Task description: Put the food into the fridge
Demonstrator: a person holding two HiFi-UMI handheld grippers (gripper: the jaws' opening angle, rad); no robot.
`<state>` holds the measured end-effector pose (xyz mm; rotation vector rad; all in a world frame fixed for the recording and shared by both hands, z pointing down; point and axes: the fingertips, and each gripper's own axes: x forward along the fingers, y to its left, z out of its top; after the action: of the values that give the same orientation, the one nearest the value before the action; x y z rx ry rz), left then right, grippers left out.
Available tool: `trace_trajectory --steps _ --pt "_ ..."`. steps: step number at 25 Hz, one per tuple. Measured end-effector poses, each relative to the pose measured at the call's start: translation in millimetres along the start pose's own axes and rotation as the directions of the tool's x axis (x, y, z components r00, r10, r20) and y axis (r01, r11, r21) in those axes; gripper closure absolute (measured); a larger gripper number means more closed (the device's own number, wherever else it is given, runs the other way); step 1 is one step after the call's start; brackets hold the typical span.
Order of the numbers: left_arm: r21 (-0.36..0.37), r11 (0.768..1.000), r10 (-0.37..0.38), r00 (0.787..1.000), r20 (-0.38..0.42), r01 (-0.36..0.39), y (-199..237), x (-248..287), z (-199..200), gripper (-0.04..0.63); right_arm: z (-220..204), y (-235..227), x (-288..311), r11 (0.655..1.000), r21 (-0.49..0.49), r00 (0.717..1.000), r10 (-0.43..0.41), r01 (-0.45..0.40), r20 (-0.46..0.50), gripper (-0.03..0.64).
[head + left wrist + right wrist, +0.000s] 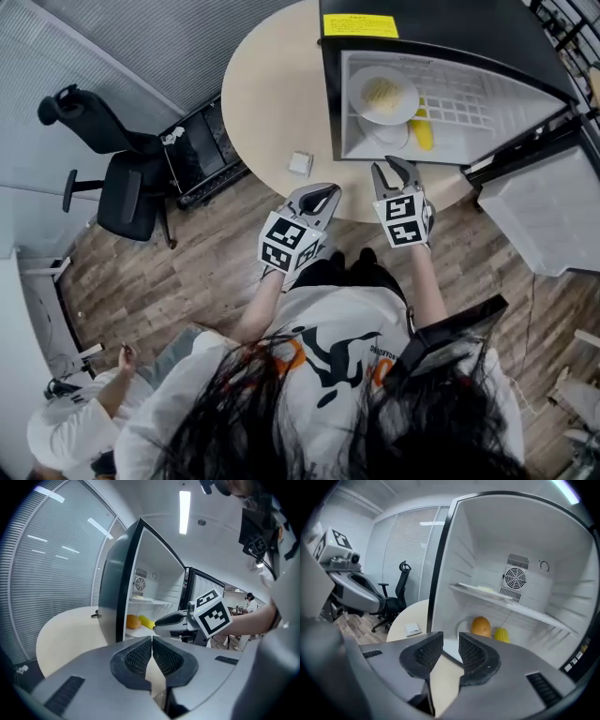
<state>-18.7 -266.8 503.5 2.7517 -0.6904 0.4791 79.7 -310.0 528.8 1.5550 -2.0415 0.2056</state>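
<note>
Open fridge [450, 42] on the round desk [272, 94], door swung aside. On its upper shelf is 1 plate of food [382, 94]. Below lie an orange [481, 626] and, just beside it, a yellow item [501, 634]. Both tongs are held before the opening: left tongs [152, 641] closed together and empty, right tongs [451, 644] narrowly parted with nothing between them.

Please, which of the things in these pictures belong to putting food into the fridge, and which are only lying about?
Belong to the job:
- fridge, open
- plate of food on its shelf
- orange fruit and yellow food item below it

Just lying about:
- small white object on the round table
- office chair
</note>
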Motion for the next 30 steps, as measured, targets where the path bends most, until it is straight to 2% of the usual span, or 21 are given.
trace_trajectory --steps 4,8,14,20,26,30 --pt "0.000 1.000 -0.031 1.000 0.000 0.031 -7.4 -5.3 -6.8 0.580 4.0 7.7 -23.6 0.995 0.099 0.999 -0.034 0.032 0.021 0.520" --pt "-0.005 0.999 -0.047 0.999 0.010 0.047 -16.0 -13.0 -9.9 0.581 9.9 12.6 -42.3 0.989 0.137 0.996 -0.058 0.049 0.061 0.540" --pt "-0.012 1.000 -0.025 0.999 0.040 0.026 -26.2 -18.2 -5.7 0.581 23.2 9.9 -66.8 0.985 0.168 0.989 -0.063 0.041 0.130 0.566" --pt "-0.014 0.999 0.033 0.997 0.073 -0.033 -41.4 -28.4 3.2 0.581 10.2 1.3 -97.0 0.980 0.197 0.986 -0.060 0.028 0.157 0.575" --pt "-0.053 0.996 0.072 0.990 0.117 -0.067 -91.2 -32.7 9.3 0.580 -7.1 -2.6 -147.6 0.969 0.245 0.979 -0.019 -0.032 0.203 0.580" --pt "-0.025 0.997 0.079 0.991 0.107 -0.077 -134.5 -30.9 3.6 0.580 -26.2 1.2 -181.0 0.964 0.256 0.975 0.014 -0.072 0.222 0.580"
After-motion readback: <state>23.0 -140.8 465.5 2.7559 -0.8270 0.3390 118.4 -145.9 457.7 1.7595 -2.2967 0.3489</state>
